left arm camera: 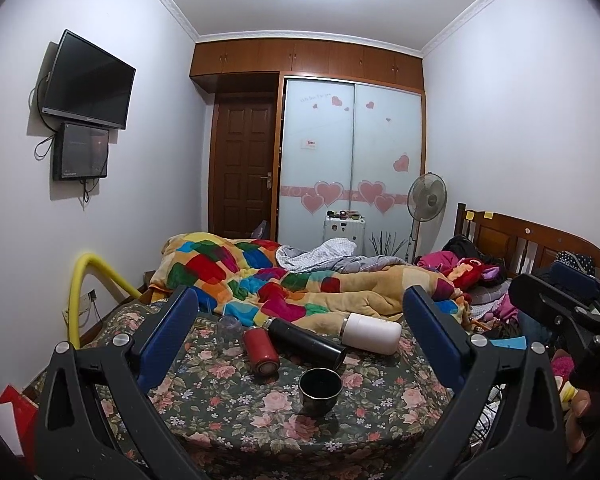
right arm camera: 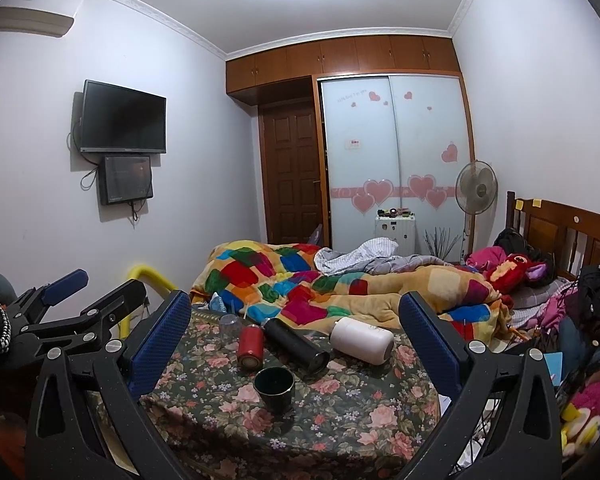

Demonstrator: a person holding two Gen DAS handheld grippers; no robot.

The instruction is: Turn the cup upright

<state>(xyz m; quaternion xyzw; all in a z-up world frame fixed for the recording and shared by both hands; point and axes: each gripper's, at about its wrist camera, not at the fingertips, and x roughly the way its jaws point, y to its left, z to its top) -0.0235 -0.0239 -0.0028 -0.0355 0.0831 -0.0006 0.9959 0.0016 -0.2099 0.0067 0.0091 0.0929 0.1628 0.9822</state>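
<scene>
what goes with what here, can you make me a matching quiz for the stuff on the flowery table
Things:
1. dark cup
2. red bottle
3. white bottle
4. clear glass

States:
A. lying on its side, base toward the camera
B. standing upright, mouth up, nearest the camera
C. lying on its side at the far right of the group
D. see-through, standing at the far left of the group

Pairs: 1-B, 2-A, 3-C, 4-D
</scene>
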